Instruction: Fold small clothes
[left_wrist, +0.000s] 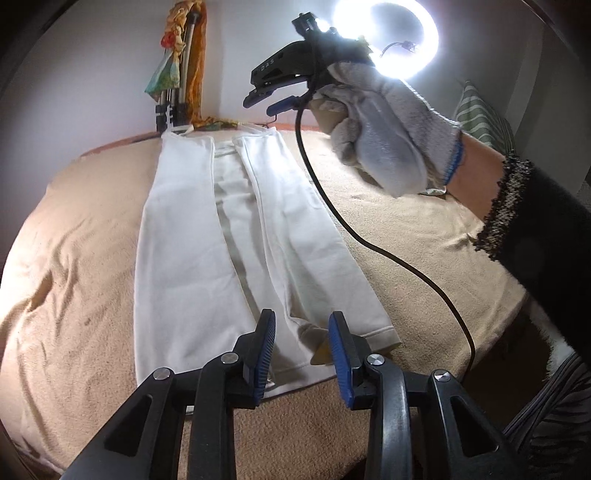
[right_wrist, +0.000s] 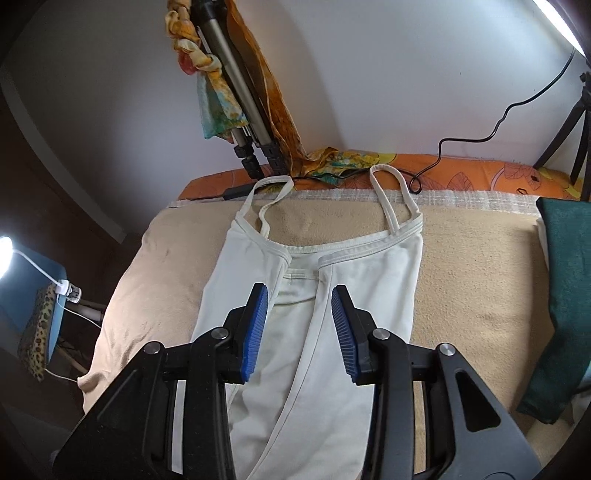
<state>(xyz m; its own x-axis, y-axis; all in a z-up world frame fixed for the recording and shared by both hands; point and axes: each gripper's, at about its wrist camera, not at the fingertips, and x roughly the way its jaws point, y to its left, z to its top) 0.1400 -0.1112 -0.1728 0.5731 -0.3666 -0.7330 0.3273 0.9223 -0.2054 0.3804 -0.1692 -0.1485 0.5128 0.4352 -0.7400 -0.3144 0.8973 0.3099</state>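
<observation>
Left gripper (left_wrist: 302, 345) and right gripper (right_wrist: 299, 325), both wide open and empty, hover over the white camisole (left_wrist: 207, 236).

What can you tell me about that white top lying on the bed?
The white camisole looks like soft, slightly off-white knit with thin shoulder straps and stitched edging. It lies flat on the beige blanket, both long sides folded inward to meet along the middle, straps toward the wall. Both tools hover open above it; neither grips it.

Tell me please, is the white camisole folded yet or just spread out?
Partly folded: both long sides of the white camisole are turned in toward the middle, its straps lying flat at the far end.
</observation>
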